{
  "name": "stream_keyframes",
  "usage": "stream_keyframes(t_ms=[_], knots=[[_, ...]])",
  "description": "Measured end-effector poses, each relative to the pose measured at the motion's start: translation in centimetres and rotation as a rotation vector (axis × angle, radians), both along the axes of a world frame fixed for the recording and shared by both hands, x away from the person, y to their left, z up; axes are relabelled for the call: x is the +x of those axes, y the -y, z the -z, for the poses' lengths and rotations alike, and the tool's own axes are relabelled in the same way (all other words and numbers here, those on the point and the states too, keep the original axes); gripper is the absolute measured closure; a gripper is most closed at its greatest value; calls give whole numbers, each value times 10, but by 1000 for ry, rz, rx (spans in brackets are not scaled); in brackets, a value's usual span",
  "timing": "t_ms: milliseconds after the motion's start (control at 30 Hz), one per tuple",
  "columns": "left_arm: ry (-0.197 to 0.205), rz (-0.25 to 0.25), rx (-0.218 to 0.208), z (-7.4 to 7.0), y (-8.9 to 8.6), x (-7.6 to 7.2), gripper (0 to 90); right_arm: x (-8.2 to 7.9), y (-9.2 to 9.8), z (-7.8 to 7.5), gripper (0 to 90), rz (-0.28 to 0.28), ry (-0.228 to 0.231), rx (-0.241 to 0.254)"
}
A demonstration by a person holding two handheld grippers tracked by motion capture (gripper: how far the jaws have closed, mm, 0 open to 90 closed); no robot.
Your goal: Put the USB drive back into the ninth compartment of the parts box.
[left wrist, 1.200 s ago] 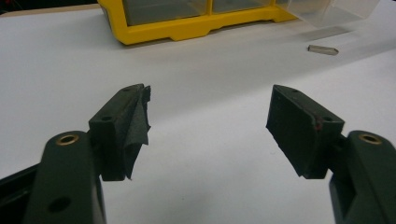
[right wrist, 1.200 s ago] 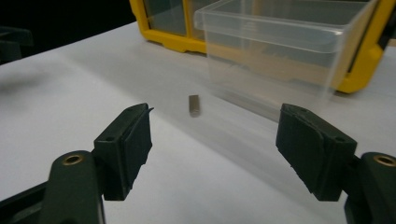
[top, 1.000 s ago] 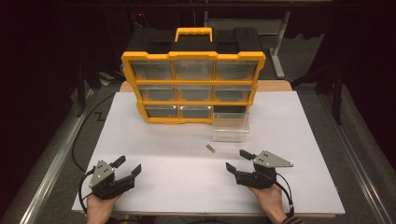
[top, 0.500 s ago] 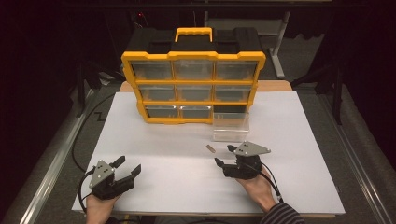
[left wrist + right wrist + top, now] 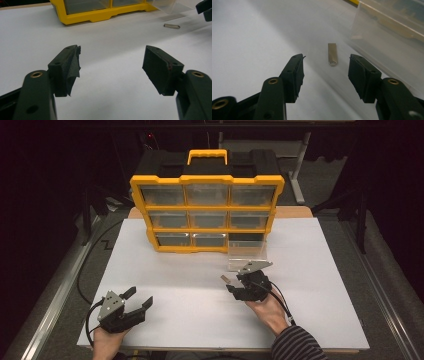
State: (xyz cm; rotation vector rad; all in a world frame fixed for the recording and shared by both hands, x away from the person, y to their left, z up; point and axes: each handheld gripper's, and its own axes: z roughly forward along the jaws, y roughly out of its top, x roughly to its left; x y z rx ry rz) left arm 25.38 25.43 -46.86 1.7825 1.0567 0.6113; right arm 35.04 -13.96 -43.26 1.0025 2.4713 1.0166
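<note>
high view: so the right gripper (image 5: 229, 285) has slid forward and left across the white tabletop (image 5: 200, 320) compared with a second ago, and now sits right up at the small flat silver metal piece (image 5: 225, 279). Looks like a pickup is about to happen. The left gripper (image 5: 138, 298) hasn't budged from the near left corner, jaws apart.
behind it: the clear plastic drawer (image 5: 246, 255) is pulled out of the yellow-framed organizer box with clear drawers (image 5: 207, 212), bottom right slot, just beyond the metal piece.
left gripper view: jaws wide apart over bare tabletop, nothing between them. The metal piece (image 5: 171, 26) lies well off at upper right.
right gripper view: jaws apart, empty. The metal piece (image 5: 332, 57) lies flat just ahead of the tips, roughly centred in the gap, lengthwise along the reach, not touched yet. The drawer (image 5: 392, 37) wall is just beside it on the right.
</note>
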Motion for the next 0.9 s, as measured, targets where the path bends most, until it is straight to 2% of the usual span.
stream_keyframes(t_ms=[133, 333, 533, 700, 733, 900], knots=[[0, 4, 6, 0, 0, 0, 305, 6, -6, 3, 478, -1, -33, -58], [-5, 14, 13, 1, 2, 1, 305, 14, -12, 5, 479, 11, -66, -99], [-2, 13, 15, 0, 2, 0, 306, 21, -21, 7, 483, 17, -96, -115], [-1, 16, 16, 0, 2, 0, 307, 26, -29, 10, 495, 14, -108, -138], [-1, 16, 15, 0, 2, 0, 307, 28, -30, 10, 501, 3, -99, -143], [2, 14, 12, 0, 1, -1, 310, 32, -35, 10, 526, 17, -117, -148]])
